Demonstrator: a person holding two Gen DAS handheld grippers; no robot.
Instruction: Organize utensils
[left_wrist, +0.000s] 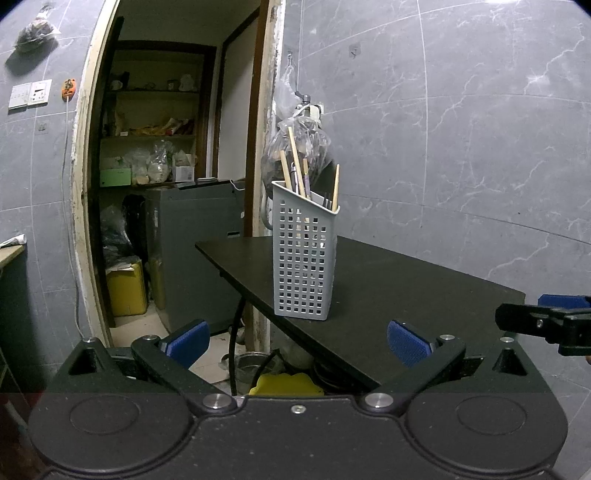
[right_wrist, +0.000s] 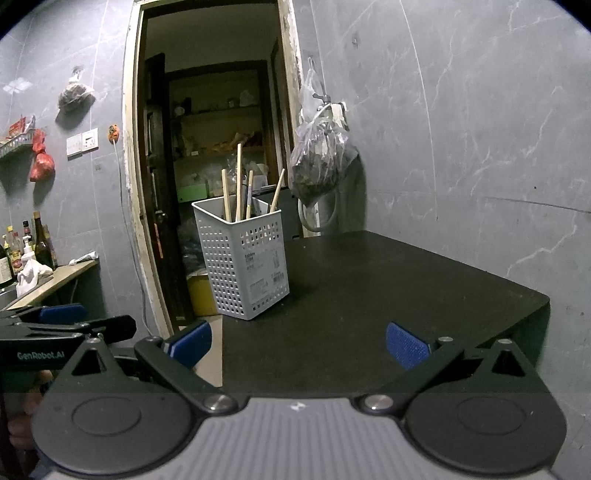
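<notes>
Table (right_wrist: 406, 288): black, holds grey basket (right_wrist: 245, 258) | wall (right_wrist: 480, 129): grey tile | both grippers: fingers spread, empty

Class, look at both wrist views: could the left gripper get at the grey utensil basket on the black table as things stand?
Probably yes. The left gripper is open and empty, and the grey basket stands upright straight ahead near the black table's edge, nothing between them. The right gripper sits off to the side.

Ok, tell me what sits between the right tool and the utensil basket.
Nothing: only bare black tabletop lies between the open right tool and the grey utensil basket, as the right wrist view shows.
</notes>
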